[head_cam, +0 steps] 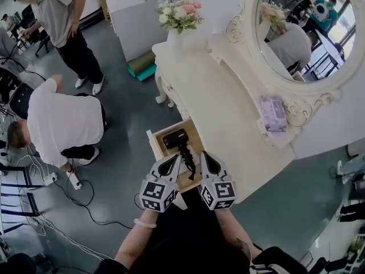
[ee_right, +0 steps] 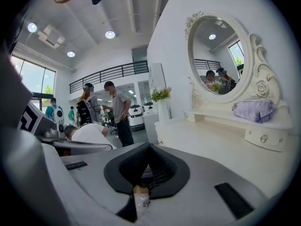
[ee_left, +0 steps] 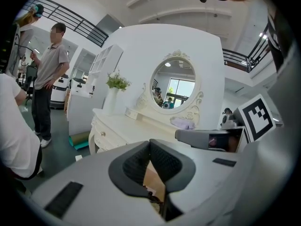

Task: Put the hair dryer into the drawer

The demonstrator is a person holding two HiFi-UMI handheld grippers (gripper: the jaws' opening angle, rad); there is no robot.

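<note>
White dressing table (head_cam: 228, 113) on a grey floor has its drawer (head_cam: 151, 143) pulled open, black hair dryer (head_cam: 175, 138) lying inside with its cord (head_cam: 188, 160) trailing to the front, left gripper (head_cam: 178, 160) and right gripper (head_cam: 203, 154) just above, cord between them, both jaws closed tip to tip, empty.

The hair dryer (head_cam: 174, 138) lies in the open drawer (head_cam: 153, 144) under the tabletop (head_cam: 228, 119) — flowers (head_cam: 179, 14) at its far end, the mirror (head_cam: 302, 33) behind it.
</note>
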